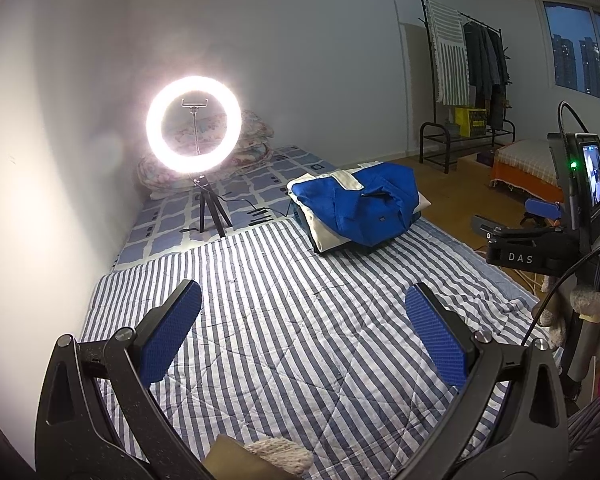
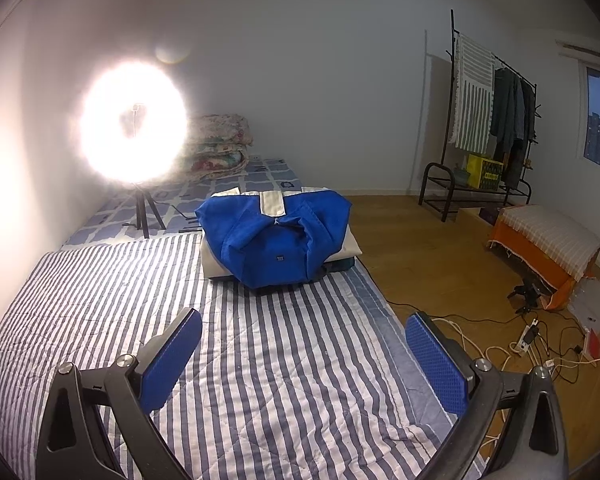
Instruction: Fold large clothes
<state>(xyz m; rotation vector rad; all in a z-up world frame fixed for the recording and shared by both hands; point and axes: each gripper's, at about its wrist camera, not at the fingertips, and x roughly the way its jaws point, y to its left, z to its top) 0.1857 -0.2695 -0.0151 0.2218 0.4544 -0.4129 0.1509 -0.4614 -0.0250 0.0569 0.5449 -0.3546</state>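
Ring light [image 1: 194,126]: glowing circle on a black tripod, far left on the patterned mat, beside the wall.
Floral quilts [image 2: 220,142]: rolled and stacked behind the light.
Striped quilt [image 1: 284,340]: blue-white stitched fabric, bare under both tools.
Left gripper [image 1: 304,330]: fingers spread wide, blue dimpled pads, holding nothing.
Right gripper [image 2: 304,354]: likewise spread, empty.
Blue and cream jacket [image 2: 276,236]: folded bundle at the quilt's far right edge.
Clothes rack [image 2: 488,128]: black metal, far right.
Cables [image 2: 540,348]: only the right view shows them.
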